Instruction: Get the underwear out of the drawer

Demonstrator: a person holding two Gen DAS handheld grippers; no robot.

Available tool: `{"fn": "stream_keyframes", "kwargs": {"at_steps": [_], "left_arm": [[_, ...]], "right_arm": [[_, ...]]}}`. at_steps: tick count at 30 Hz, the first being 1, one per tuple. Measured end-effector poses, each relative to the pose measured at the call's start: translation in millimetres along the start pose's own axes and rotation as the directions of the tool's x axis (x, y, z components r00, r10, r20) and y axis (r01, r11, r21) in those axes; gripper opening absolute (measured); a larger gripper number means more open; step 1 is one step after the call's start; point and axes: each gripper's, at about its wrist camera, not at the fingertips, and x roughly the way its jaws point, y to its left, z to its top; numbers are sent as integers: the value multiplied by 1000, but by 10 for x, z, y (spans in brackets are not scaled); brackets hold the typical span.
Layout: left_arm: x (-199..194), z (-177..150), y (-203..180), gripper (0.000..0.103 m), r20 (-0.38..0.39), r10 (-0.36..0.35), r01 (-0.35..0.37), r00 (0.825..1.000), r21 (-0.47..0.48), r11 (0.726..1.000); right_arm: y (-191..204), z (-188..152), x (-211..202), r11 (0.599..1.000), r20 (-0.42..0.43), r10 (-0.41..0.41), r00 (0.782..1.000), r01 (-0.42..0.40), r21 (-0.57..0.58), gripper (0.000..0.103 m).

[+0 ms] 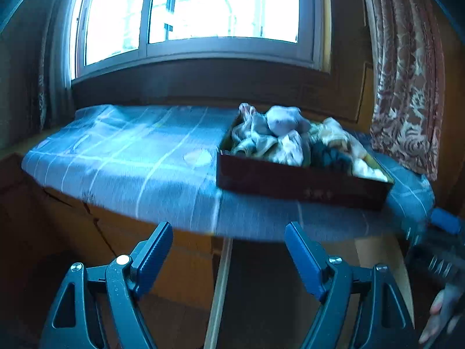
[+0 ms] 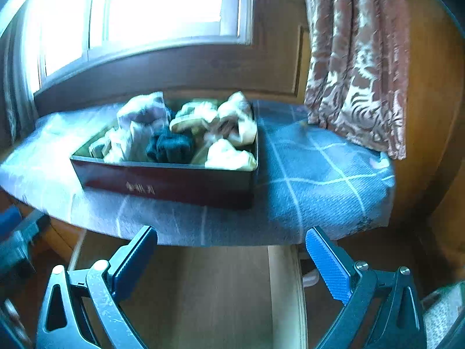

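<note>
Dark red drawer (image 2: 174, 183) heaped with underwear (image 2: 186, 133) sits on blue checked pad (image 2: 314, 192), near its front edge. Left gripper (image 1: 228, 247) and right gripper (image 2: 231, 250) both spread wide, empty, short of pad's front edge.

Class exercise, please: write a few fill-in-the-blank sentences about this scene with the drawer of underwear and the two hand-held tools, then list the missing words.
1. The dark red drawer sits on a checked blue ____.
2. Among the pale underwear lies one rolled item coloured ____.
3. The right tool and the left tool both have their jaws ____, with nothing between them.
4. Behind the drawer, a bright ____ lets in daylight.

Missing words: cloth; black; open; window
</note>
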Motion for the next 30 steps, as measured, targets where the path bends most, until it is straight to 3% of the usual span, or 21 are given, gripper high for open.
{"fn": "stream_keyframes", "kwargs": {"at_steps": [3, 18, 30], "left_arm": [[-70, -96, -7, 81, -18, 6, -6, 1000, -16, 1000], [-471, -277, -156, 81, 19, 77, -77, 997, -28, 997], [-709, -276, -176, 81, 97, 141, -137, 985, -37, 990]], "right_arm": [[-1, -6, -116, 1000, 36, -21, 999, 21, 13, 103], [-101, -259, -361, 999, 28, -10, 1000, 9, 47, 103], [-26, -304, -482, 999, 64, -11, 998, 8, 51, 103]]}}
